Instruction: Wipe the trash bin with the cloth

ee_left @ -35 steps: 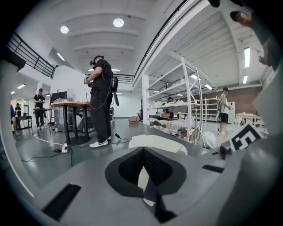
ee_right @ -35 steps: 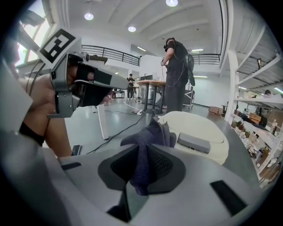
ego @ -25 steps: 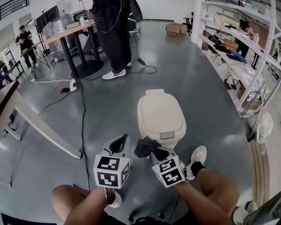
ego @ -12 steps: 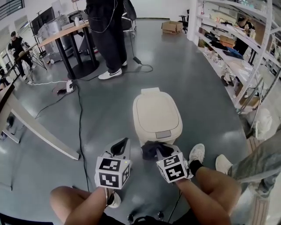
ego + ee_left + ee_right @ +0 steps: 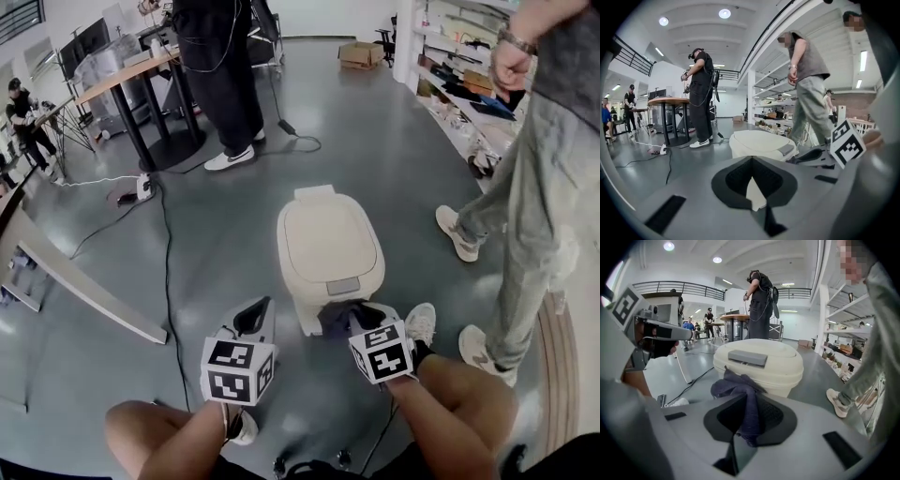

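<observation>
My cloth (image 5: 339, 319) sits against the near side of the trash bin (image 5: 328, 246), between the jaws of my right gripper (image 5: 354, 322); my left gripper (image 5: 253, 316) hangs to the bin's left, apart from it; a cable (image 5: 169, 253) runs further left; one person (image 5: 220, 66) stands behind the bin by a table (image 5: 131, 73); another person (image 5: 530, 187) stands to its right.

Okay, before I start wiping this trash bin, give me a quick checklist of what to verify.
1. Cloth clamped in right hand-held gripper: ok.
2. Cloth touching the trash bin front: cannot tell; it sits right at it.
3. Bin lid closed: ok.
4. Left hand-held gripper shut, empty, off the bin: ok.
5. Room around the bin: not ok; a passer-by stands close beside it.
</observation>
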A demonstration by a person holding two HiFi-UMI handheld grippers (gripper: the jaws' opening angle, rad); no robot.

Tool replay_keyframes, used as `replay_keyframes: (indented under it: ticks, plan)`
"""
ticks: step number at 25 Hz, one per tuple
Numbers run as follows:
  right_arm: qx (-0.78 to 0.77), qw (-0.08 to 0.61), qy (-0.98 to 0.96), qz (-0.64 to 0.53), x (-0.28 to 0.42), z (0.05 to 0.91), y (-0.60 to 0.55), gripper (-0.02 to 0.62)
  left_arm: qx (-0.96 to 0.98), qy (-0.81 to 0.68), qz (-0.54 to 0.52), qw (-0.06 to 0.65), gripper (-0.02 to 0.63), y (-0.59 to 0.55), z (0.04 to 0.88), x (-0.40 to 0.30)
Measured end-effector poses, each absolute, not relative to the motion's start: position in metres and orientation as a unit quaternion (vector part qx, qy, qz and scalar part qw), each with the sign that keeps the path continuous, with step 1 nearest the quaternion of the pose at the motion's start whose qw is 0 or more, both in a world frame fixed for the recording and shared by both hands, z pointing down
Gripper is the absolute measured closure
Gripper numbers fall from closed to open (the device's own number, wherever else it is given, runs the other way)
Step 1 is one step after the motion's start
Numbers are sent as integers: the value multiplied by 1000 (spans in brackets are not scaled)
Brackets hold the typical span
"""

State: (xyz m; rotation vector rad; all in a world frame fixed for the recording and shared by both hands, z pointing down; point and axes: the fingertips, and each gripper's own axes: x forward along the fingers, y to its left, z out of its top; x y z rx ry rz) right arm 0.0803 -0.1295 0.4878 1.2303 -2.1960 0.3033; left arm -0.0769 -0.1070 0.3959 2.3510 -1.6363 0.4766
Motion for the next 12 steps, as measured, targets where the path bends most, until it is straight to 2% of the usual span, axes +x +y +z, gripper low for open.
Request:
replay_keyframes:
  ticks: [12]
  plan:
    - [495,310,-802,121,116,492,-141,543,811,-545,175,117,606,-108,403,-63]
